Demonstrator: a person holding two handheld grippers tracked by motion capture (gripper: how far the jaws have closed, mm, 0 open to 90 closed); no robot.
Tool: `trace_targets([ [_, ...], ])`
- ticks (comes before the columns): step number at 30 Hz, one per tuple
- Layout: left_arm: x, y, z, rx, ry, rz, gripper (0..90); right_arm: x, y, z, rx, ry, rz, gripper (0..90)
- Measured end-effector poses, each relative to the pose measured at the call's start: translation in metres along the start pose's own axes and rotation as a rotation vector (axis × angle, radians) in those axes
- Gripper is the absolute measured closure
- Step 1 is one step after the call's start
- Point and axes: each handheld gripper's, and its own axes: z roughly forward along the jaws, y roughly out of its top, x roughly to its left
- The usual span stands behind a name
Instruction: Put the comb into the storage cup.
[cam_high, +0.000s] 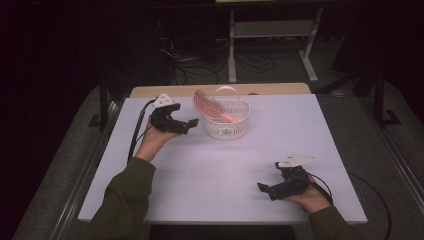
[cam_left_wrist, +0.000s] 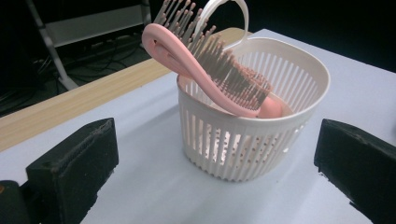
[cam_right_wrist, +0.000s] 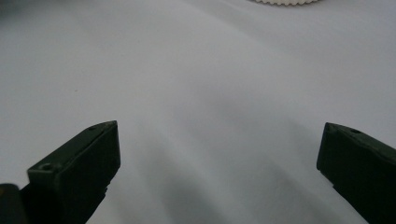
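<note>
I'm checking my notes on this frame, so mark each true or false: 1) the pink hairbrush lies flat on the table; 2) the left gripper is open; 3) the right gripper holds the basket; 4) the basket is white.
1) False: the pink hairbrush stands tilted in the basket, its head sticking out over the rim.
2) True: the left gripper is open beside the basket, nothing between its jaws.
3) False: the right gripper is open over the bare table, away from the basket.
4) True.
</note>
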Motion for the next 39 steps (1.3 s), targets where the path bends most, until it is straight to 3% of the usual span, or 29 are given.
trace_targets([
  [4,-0.003,-0.003,-0.005,0.003,-0.013,0.000,0.0,0.000,0.000,0.000,-0.001,-0.001,-0.004,0.0],
  [14,-0.015,-0.017,-0.020,0.033,-0.040,0.043,0.0,0.000,0.001,0.000,-0.003,-0.004,-0.005,0.0],
  [24,-0.025,-0.030,-0.038,0.034,-0.087,0.042,0.0,-0.003,0.004,0.000,-0.008,-0.012,-0.007,0.0],
  [39,-0.039,-0.052,-0.057,0.055,-0.094,0.076,0.0,-0.003,0.007,-0.002,-0.017,-0.027,-0.023,0.0],
])
